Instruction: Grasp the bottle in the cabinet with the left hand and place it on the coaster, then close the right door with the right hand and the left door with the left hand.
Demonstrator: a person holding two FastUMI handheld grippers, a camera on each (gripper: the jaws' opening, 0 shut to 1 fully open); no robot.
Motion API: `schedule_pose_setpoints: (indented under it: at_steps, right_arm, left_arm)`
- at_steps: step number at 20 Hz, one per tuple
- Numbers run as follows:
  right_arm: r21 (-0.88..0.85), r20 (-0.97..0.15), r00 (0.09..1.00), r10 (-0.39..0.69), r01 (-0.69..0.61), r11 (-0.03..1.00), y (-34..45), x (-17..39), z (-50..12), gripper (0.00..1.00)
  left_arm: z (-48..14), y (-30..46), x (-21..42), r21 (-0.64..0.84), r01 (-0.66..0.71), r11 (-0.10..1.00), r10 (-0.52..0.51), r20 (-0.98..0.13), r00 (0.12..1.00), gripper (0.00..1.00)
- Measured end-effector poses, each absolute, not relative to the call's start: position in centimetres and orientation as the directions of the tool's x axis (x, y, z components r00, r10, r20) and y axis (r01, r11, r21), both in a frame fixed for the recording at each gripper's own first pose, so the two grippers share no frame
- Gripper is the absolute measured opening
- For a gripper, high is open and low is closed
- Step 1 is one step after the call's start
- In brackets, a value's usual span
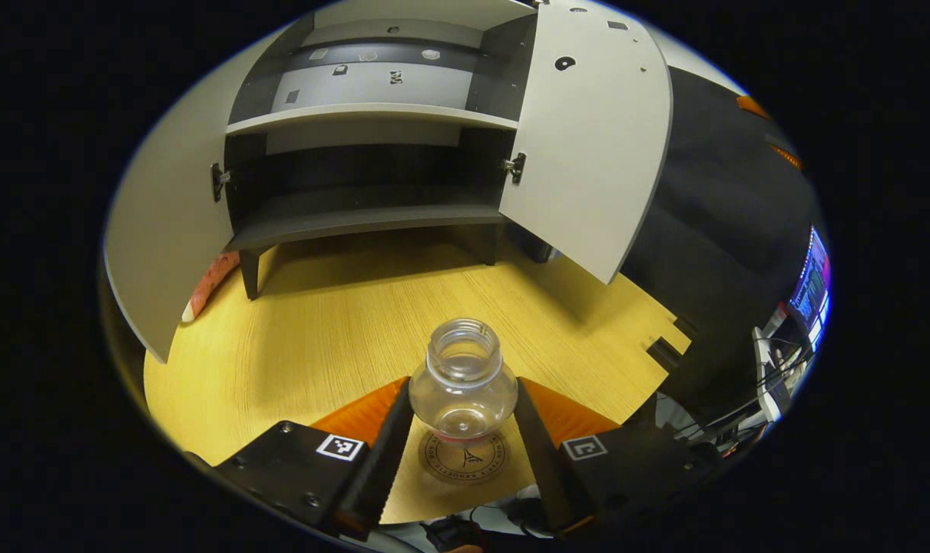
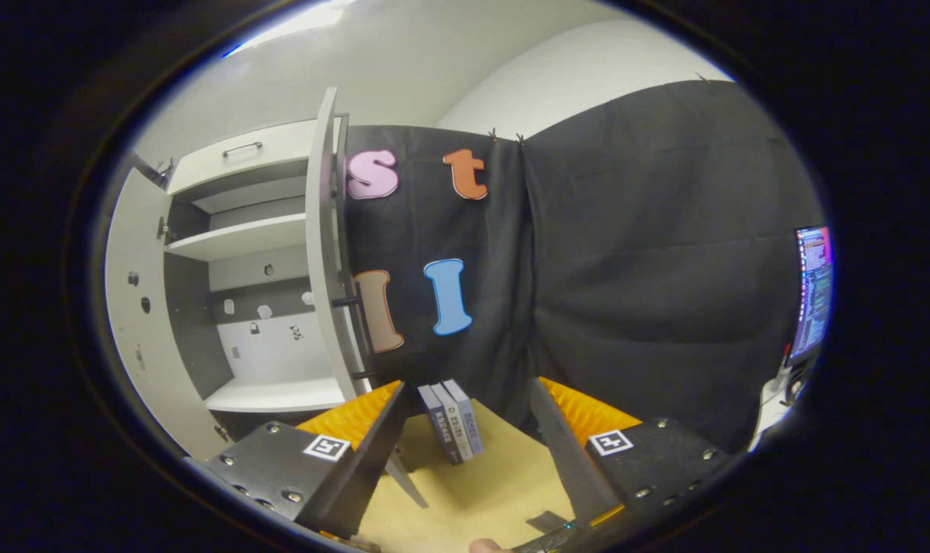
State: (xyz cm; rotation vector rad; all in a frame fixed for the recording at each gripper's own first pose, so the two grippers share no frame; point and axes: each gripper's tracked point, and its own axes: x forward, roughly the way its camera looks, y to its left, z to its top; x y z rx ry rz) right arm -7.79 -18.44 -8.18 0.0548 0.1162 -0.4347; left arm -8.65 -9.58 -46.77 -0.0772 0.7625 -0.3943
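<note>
Bottle is sitting on the coaster while your left gripper is flanking it, grip unclear; your right gripper is hanging open and empty, and both doors are waiting open.

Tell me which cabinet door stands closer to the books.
The right door, seen edge-on in the right gripper view, beside the books; the left door hangs across the cabinet.

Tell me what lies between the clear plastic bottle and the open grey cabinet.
Bare yellow wooden tabletop lies between the clear plastic bottle and the open grey cabinet, as seen in the left gripper view.

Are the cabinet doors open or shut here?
Open: both pale grey cabinet doors swing outward, exposing the bare shelves.
</note>
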Motion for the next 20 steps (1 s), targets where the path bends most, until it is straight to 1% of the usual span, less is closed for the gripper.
schedule_pose_setpoints:
  at_steps: [1,4,6,7,9,10,11,15,18,19,20]
  right_arm:
    - [0.029,-0.128,0.901,-0.414,0.421,0.907,-18.4,-7.7,-8.4,0.98]
    - [0.035,-0.138,0.902,-0.409,0.417,0.908,-18.2,-7.5,-8.8,0.98]
    - [0.043,-0.145,0.902,-0.406,0.416,0.908,-18.2,-7.4,-9.1,0.98]
    - [0.048,-0.149,0.903,-0.404,0.414,0.909,-18.1,-7.3,-9.2,0.98]
    - [0.053,-0.154,0.902,-0.404,0.416,0.908,-18.3,-7.3,-9.4,0.98]
    - [0.057,-0.154,0.902,-0.404,0.416,0.908,-18.3,-7.3,-9.4,0.98]
    - [0.060,-0.155,0.902,-0.402,0.415,0.908,-18.3,-7.2,-9.5,0.98]
    - [0.062,-0.164,0.905,-0.392,0.406,0.912,-17.9,-6.9,-10.0,0.98]
    - [0.067,-0.173,0.907,-0.383,0.399,0.915,-17.6,-6.6,-10.3,0.98]
    - [0.069,-0.174,0.908,-0.382,0.398,0.915,-17.6,-6.6,-10.5,0.98]
    - [0.069,-0.177,0.907,-0.382,0.398,0.915,-17.7,-6.6,-10.5,0.94]
  left_arm:
    - [-46.6,-9.4,-8.9,-0.206,0.320,0.925,-0.373,-0.662,0.650,0.79]
    - [-45.9,-9.2,-8.9,-0.195,0.330,0.924,-0.374,-0.650,0.662,0.79]
    - [-46.0,-9.1,-9.2,-0.195,0.334,0.922,-0.376,-0.655,0.655,0.79]
    - [-45.9,-9.2,-9.2,-0.194,0.336,0.922,-0.377,-0.655,0.655,0.80]
    - [-46.0,-9.2,-9.1,-0.202,0.335,0.920,-0.381,-0.662,0.645,0.77]
    - [-46.0,-9.3,-9.2,-0.211,0.333,0.919,-0.384,-0.665,0.640,0.79]
    - [-45.7,-9.3,-9.2,-0.217,0.334,0.917,-0.389,-0.664,0.638,0.76]
    - [-44.4,-8.9,-9.3,-0.187,0.355,0.916,-0.385,-0.658,0.647,0.76]
    - [-44.8,-8.6,-10.7,-0.170,0.383,0.908,-0.386,-0.693,0.609,0.76]
    - [-45.0,-8.5,-11.1,-0.164,0.390,0.906,-0.385,-0.704,0.598,0.78]
    - [-45.3,-8.4,-11.4,-0.158,0.395,0.905,-0.381,-0.713,0.589,0.76]
